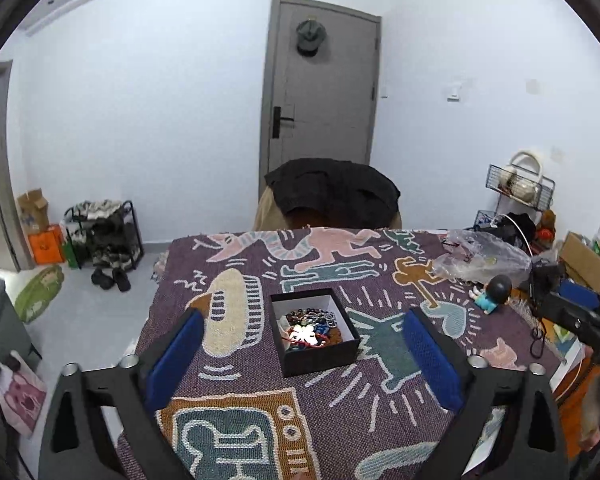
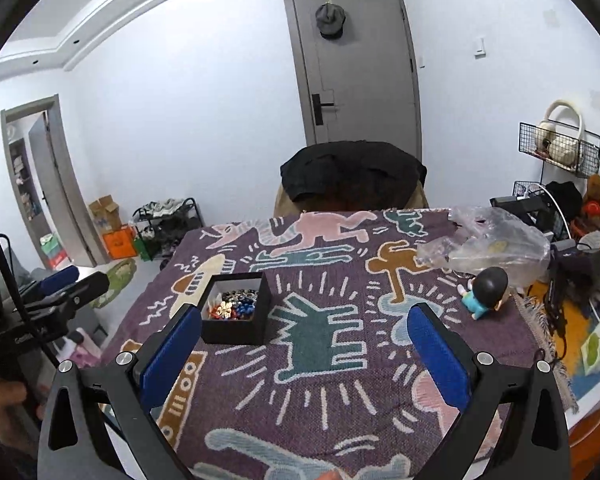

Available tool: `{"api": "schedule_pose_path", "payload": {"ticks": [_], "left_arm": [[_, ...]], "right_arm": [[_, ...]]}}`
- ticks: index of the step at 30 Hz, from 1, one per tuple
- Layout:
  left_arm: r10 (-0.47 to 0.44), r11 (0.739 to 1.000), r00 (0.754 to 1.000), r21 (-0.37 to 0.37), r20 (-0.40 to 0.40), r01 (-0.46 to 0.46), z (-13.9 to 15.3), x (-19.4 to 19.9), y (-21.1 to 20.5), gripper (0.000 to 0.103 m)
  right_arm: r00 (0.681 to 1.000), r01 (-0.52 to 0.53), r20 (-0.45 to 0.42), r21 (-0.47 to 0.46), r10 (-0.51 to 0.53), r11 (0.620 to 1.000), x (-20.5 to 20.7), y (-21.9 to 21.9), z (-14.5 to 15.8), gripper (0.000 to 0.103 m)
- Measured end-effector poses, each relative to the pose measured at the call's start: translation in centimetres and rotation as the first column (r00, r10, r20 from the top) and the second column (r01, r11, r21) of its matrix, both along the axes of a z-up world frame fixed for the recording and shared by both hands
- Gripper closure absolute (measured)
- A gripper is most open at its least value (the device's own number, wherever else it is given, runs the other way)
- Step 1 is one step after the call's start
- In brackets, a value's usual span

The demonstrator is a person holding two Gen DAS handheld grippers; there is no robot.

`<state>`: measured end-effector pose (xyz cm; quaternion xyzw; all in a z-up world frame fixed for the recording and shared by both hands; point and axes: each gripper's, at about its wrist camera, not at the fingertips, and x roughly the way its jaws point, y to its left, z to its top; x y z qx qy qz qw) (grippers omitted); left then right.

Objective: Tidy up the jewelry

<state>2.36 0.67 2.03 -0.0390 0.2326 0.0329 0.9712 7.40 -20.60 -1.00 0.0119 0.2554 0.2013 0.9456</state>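
**Both grippers spread wide above the table, box of jewelry between them**

Left gripper [image 1: 304,356]: held above the patterned cloth [image 1: 340,408], blue pads [image 1: 176,356] far apart, nothing between them but air. Right gripper [image 2: 306,354]: likewise spread wide, empty, raised over the cloth.

Black box [image 1: 320,356] open on the cloth, near the middle of the table, framed between the left gripper's fingers in the left wrist view. In the right wrist view, off to the left, just beyond the left-hand pad. Inside: a tangled heap of jewelry [image 1: 310,328], beads, dark rings and a pale flower-shaped piece on top.

Further right on the cloth: small doll [image 1: 494,294] with a dark round head, next to a crumpled clear plastic bag [image 1: 484,256]. Behind the table, a chair draped with a black jacket [image 1: 332,192].
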Motion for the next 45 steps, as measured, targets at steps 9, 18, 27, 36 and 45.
{"api": "schedule_pose_path", "payload": {"ticks": [9, 18, 27, 36, 45], "left_arm": [[0.019, 0.999, 0.999, 0.032, 0.041, -0.021, -1.2, -1.8, -0.6, 0.000], [0.015, 1.000, 0.998, 0.013, 0.061, -0.015, -1.3, -2.3, -0.3, 0.000], [0.027, 1.000, 0.996, -0.007, 0.084, -0.027, -1.1, -2.8, -0.1, 0.000], [0.021, 1.000, 0.997, -0.006, 0.078, -0.020, -0.9, -2.8, -0.2, 0.000], [0.013, 1.000, 0.996, 0.000, 0.085, -0.013, -0.8, -3.0, -0.3, 0.000]], "right_arm": [[1.000, 0.014, 0.021, -0.034, -0.013, 0.999, -0.1, 0.2, -1.1, 0.000], [1.000, 0.020, 0.024, -0.059, -0.019, 0.998, -0.2, 0.5, -1.2, 0.000], [1.000, 0.007, 0.009, -0.069, -0.006, 0.998, -0.2, 1.0, -1.5, 0.000], [1.000, 0.003, 0.018, -0.074, -0.002, 0.997, -0.5, 1.3, -1.4, 0.000], [1.000, 0.021, 0.025, -0.080, -0.020, 0.997, -0.6, 1.3, -1.1, 0.000]]}}
